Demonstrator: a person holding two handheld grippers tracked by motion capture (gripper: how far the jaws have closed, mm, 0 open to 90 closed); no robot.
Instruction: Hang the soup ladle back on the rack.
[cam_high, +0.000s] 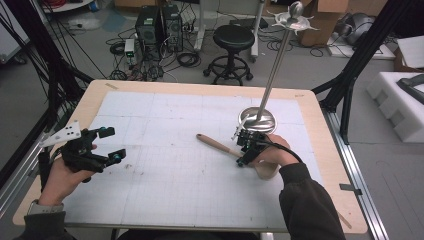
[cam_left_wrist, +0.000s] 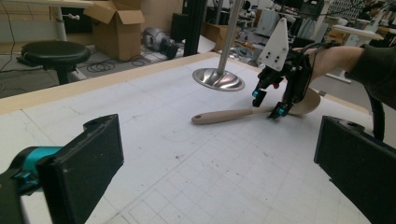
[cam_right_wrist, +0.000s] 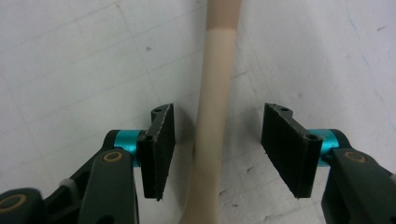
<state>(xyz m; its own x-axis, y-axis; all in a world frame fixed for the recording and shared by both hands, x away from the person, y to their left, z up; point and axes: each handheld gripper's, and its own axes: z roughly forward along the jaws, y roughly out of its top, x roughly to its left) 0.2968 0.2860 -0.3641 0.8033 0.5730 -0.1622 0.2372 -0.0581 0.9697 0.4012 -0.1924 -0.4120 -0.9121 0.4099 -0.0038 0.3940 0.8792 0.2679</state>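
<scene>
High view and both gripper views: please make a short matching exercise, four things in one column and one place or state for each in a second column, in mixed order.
Things:
1. spatula
2. metal stand
3. left gripper
4. right gripper

Places or states:
A. upright, round base on the mat
B. jaws wide apart, nothing between them
C. lying flat on the mat
D. jaws astride the handle, pads not touching it

Pairs: 1-C, 2-A, 3-B, 4-D

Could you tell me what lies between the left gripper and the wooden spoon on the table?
Nothing: between the left gripper and the wooden spoon, the high view shows bare gridded mat.
</scene>
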